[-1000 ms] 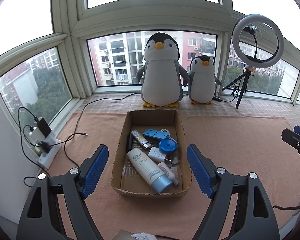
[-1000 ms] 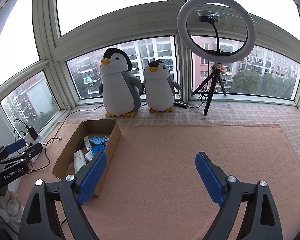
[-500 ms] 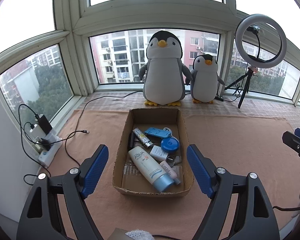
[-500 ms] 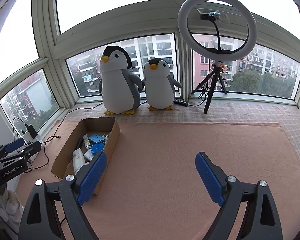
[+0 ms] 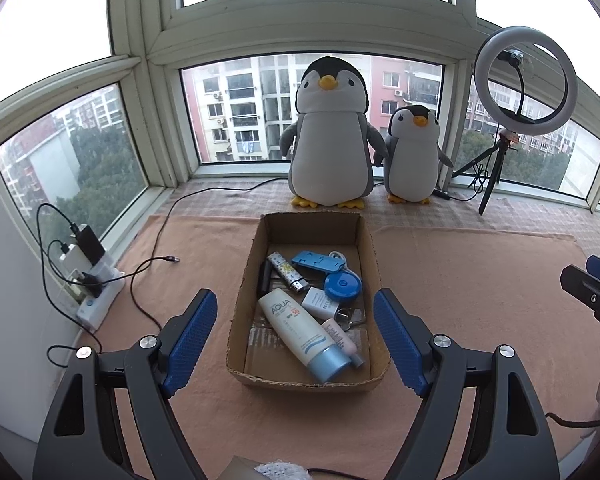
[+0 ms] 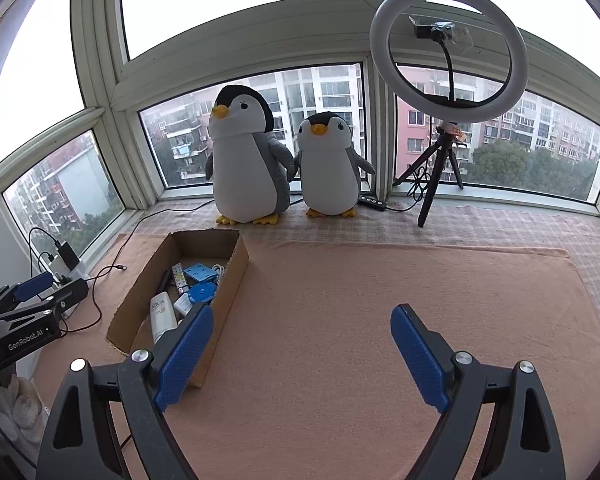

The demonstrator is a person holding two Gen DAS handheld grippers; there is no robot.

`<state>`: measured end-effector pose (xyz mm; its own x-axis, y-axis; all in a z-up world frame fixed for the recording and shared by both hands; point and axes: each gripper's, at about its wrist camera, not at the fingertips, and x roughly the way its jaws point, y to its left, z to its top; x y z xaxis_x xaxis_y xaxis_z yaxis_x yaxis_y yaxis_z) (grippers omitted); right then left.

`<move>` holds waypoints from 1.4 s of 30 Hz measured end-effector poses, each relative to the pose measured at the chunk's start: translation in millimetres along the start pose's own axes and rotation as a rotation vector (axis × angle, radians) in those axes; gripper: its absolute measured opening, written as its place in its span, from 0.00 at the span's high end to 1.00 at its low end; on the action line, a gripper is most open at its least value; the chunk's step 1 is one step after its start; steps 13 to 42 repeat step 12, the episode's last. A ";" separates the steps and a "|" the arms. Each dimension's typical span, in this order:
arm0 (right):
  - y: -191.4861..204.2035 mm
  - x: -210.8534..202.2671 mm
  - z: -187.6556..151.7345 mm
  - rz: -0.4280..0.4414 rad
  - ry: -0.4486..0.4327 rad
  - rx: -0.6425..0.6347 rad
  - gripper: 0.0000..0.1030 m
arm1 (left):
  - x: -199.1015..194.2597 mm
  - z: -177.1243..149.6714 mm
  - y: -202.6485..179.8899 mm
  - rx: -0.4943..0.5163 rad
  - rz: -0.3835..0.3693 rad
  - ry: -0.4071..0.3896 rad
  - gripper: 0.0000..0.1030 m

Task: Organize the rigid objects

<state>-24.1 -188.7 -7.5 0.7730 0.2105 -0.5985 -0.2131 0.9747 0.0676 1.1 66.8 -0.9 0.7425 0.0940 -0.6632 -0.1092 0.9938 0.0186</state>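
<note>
A cardboard box [image 5: 244, 280] lies on the pink mat and holds several items: a white AQUA tube [image 5: 296, 328], a blue round case [image 5: 342, 286], a blue flat holder [image 5: 316, 262], a patterned lighter [image 5: 286, 272], a small white box [image 5: 320, 302]. My left gripper [image 5: 294, 340] is open and empty, held above the box's near end. My right gripper [image 6: 302, 350] is open and empty over bare mat to the right of the box [image 6: 236, 268]; it shows at the right edge of the left wrist view [image 5: 592, 284].
Two plush penguins [image 5: 328, 136] [image 5: 414, 156] stand on the sill behind the box. A ring light on a tripod [image 5: 526, 84] stands at the back right. A power strip with chargers and cables [image 5: 94, 280] lies at the left. The pink mat [image 6: 380, 300] spreads to the right.
The left wrist view has risen and pulled back slightly, so the box sits a little farther away. The right gripper has barely moved. Both stay open and empty.
</note>
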 end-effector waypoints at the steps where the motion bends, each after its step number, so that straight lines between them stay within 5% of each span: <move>1: 1.1 0.5 0.2 0.002 0.001 -0.003 0.15 | 0.0 -0.2 0.3 -0.001 0.000 0.001 0.22; 42: 0.7 2.8 -0.9 0.004 0.010 -0.002 0.15 | 1.2 -0.9 1.3 -0.008 0.009 -0.004 0.22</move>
